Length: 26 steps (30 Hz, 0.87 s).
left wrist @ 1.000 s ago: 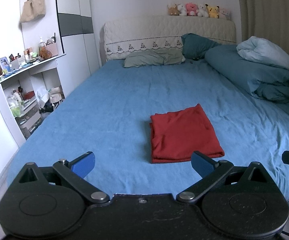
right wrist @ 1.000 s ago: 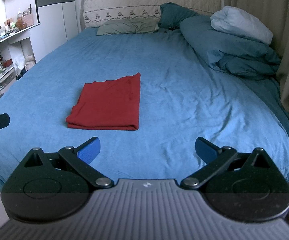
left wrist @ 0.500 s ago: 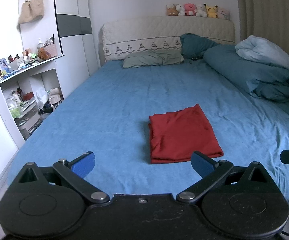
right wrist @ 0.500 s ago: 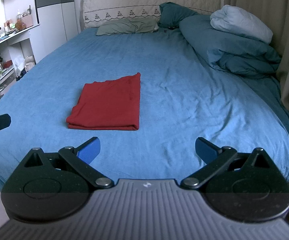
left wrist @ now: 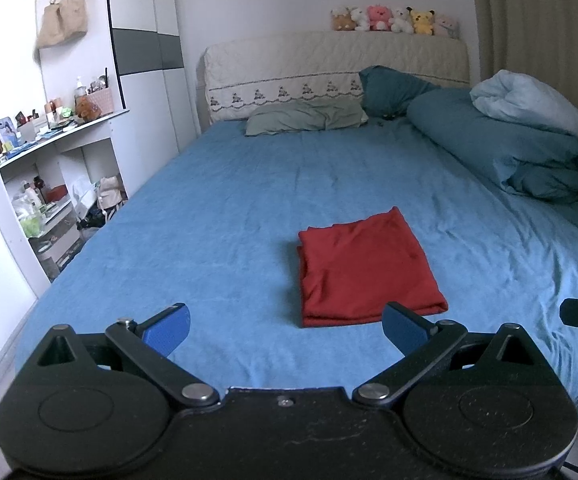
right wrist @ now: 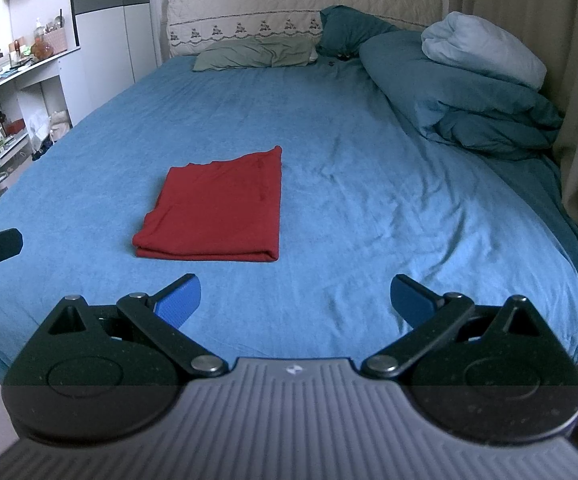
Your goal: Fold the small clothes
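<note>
While folded red garment point(left wrist: 369, 268) lies on bed point(left wrist: 229, 216), both tongs spread, empty.

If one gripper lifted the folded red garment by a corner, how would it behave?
The red garment is soft stacked cloth, so it would probably droop and unfold. It looks thin, likely light. On the textured blue sheet, pushing would probably bunch it rather than slide it.
</note>
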Tool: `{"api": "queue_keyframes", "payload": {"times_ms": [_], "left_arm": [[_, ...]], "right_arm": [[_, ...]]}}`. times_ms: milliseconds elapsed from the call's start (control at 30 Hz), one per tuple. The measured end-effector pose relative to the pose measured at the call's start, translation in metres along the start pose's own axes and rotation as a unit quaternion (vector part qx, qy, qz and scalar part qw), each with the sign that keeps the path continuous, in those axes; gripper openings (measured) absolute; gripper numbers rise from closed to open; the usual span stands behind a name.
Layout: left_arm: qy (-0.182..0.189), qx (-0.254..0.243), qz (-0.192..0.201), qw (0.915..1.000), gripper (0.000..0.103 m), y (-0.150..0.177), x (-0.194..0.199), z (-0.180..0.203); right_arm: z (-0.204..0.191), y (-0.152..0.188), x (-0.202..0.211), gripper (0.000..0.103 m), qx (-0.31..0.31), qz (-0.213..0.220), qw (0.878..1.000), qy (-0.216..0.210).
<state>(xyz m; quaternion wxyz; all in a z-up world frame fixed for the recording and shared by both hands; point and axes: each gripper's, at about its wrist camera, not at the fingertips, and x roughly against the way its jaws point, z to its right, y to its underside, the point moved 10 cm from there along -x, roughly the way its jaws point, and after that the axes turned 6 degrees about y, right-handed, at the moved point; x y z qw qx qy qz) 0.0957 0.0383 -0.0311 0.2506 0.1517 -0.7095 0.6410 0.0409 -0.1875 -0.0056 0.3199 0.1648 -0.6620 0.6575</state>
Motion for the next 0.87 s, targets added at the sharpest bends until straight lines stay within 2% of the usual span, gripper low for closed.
{"api": "queue_keyframes", "payload": {"times_ms": [367, 600, 867], "left_arm": [[0.012, 0.003, 0.003, 0.9999, 0.103, 0.001, -0.001, -0.011], [-0.001, -0.005, 0.008, 1.0, 0.103, 0.004, 0.0, -0.014], [0.005, -0.002, 0.005, 1.0, 0.103, 0.006, -0.003, -0.016]], "right_arm": [[-0.001, 0.0, 0.0, 0.103, 0.0, 0.0, 1.0, 0.0], [-0.003, 0.0, 0.0, 0.103, -0.001, 0.0, 1.0, 0.001], [-0.001, 0.0, 0.0, 0.103, -0.001, 0.0, 1.0, 0.001]]}}
